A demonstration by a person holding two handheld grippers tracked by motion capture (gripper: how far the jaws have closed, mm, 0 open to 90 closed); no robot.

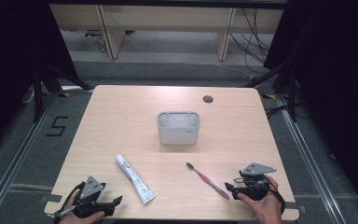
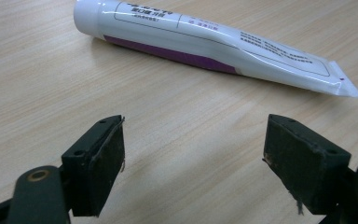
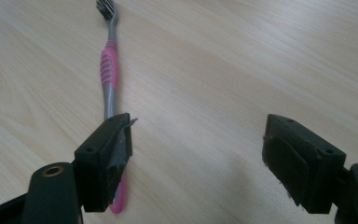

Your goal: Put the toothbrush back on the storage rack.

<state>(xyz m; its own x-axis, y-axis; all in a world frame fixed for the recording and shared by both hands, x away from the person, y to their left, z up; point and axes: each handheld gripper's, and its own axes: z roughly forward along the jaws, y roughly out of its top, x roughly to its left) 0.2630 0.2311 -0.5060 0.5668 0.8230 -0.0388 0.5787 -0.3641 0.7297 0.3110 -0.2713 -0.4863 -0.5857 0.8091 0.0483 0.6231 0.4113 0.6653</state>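
Both grippers released at the table's near edge; toothpaste tube and toothbrush lie flat, untouched.

A grey holder [image 1: 178, 127] is set at mid-table [image 1: 121, 107]; its contents cannot be told. Bare wood is seen all round it. The toothpaste tube [image 1: 134, 178] is laid near-left, just ahead of the left gripper [image 1: 116, 201], jaws wide, nothing held. The toothbrush [image 1: 207, 179] is laid near-right; the right gripper [image 1: 227, 187] is spread open beside its handle end, close to the front edge.

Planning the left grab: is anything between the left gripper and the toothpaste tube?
No. In the left gripper view, bare wood lies between the open left gripper and the toothpaste tube.
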